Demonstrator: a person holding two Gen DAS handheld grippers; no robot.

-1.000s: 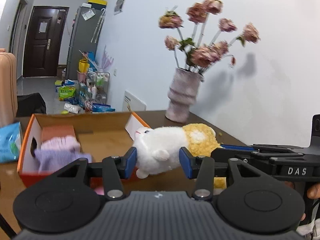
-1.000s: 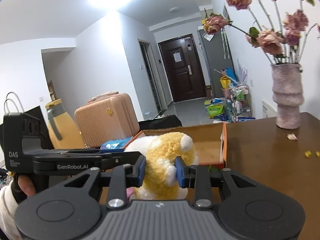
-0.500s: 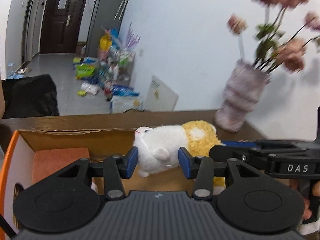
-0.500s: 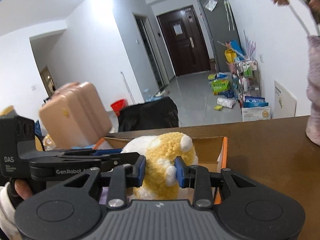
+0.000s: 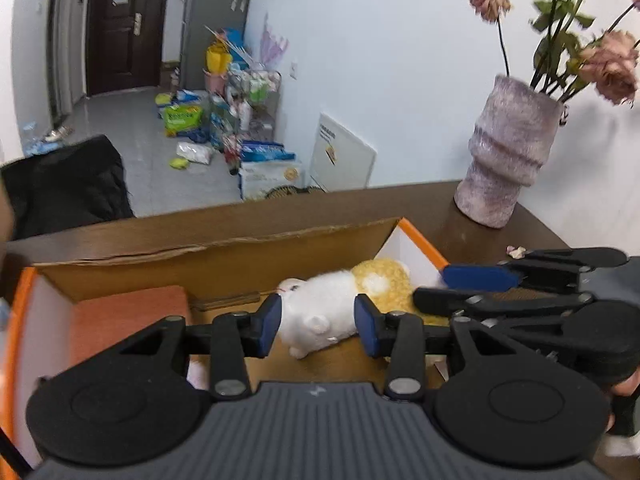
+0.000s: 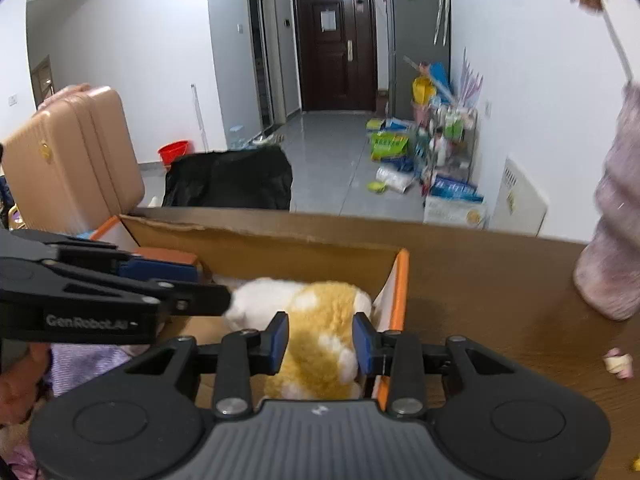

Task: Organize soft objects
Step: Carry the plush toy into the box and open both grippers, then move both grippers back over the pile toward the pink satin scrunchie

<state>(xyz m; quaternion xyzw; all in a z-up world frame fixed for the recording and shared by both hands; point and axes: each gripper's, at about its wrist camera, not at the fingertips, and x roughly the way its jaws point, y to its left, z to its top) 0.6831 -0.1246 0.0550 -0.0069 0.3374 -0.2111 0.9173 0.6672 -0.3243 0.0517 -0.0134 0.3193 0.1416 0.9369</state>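
plush toy (image 5: 320,312) white front/yellow rear, fluffy | L tool (image 5: 316,322) pinching white end | R tool (image 6: 320,340) pinching yellow end | over box (image 5: 224,256)

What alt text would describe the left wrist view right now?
The left gripper clamps the white end of a plush toy over an open cardboard box, while the right gripper holds its yellow end. A vase stands beyond on the table.

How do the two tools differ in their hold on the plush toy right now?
The left tool clamps the white head end of the plush toy; the right tool clamps its yellow rear end. The left tool's pads sit at the sides of the face, while the right tool's pads press into the yellow fur. Both are shut on the toy and hold it inside the cardboard box.
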